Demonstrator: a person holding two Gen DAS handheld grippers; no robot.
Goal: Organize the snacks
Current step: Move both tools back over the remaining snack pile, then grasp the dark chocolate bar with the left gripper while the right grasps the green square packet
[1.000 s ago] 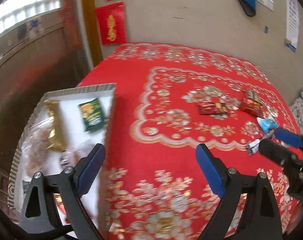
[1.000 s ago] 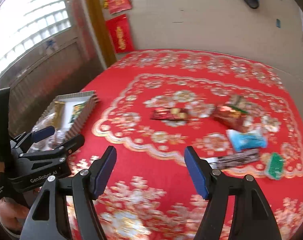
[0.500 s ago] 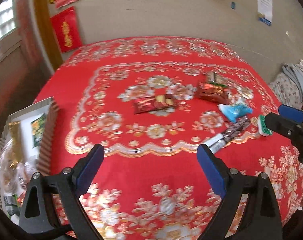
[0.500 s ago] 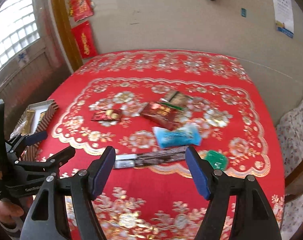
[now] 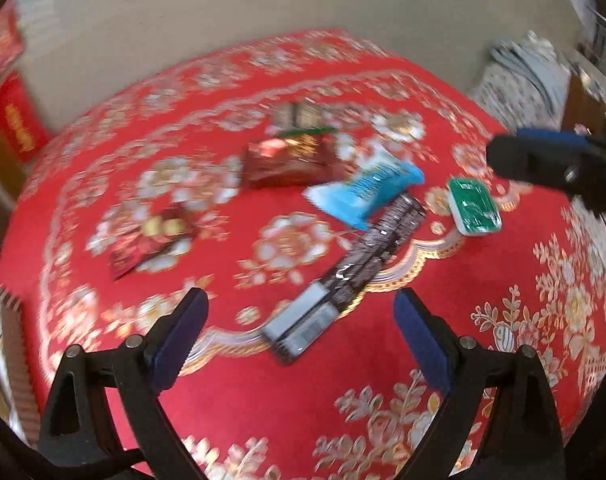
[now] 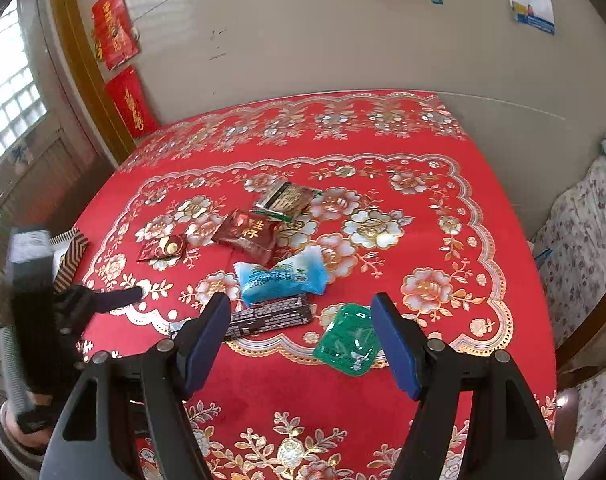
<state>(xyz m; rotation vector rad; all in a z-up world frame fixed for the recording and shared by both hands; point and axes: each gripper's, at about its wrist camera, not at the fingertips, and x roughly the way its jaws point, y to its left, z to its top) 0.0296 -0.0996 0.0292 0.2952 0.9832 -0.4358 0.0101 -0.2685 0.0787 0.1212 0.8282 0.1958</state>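
Note:
Several snacks lie on the red floral tablecloth: a dark chocolate bar, a light blue packet, a green packet, a dark red bag, a small red packet and a green-edged packet. My left gripper is open and empty, just short of the chocolate bar. My right gripper is open and empty, above the bar and the green packet.
The corner of a striped tray shows at the table's left edge, and its edge also shows in the left wrist view. A tiled wall stands behind the table. A patterned cloth lies to the right.
Both grippers have swung to the right, away from the tray and toward the loose snacks. The tray has slid almost out of the left wrist view. Both grippers stay open.

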